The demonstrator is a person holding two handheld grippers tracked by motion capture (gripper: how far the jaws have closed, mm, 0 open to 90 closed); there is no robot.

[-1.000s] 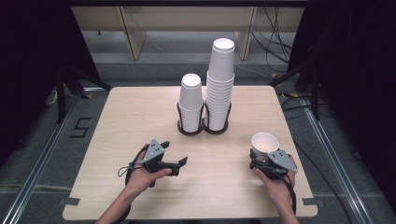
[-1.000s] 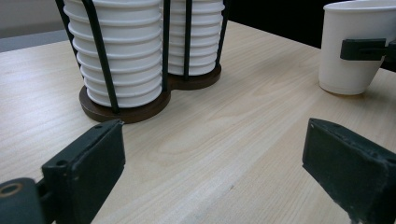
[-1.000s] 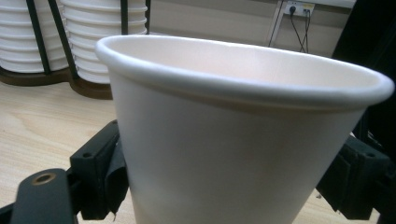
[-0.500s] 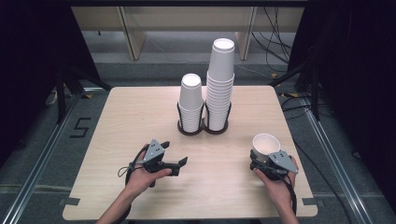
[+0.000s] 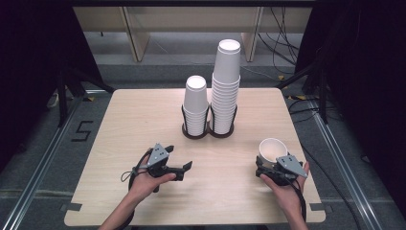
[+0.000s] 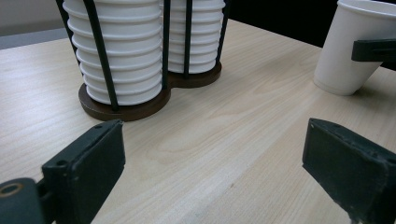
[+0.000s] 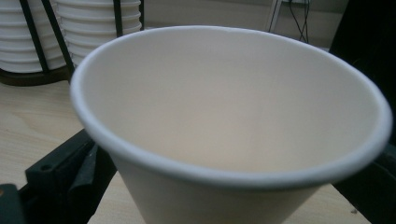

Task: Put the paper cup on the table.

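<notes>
Your right gripper has just been opening, its fingers around one loose cup; your left gripper fingers stand open, empty; two cup stacks share one holder on the bench.

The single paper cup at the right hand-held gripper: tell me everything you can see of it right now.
The single paper cup is white, looks like plain paper, with a rolled rim and a tapered wall, and its inside is empty. It stands mouth up, tilted, on the wooden table near the right edge, apart from the two stacks in the rack. It sits between the jaws of the right hand-held gripper, which have just been opening; whether the pads touch its wall I cannot tell. In the left gripper view its base edge meets the tabletop.
</notes>
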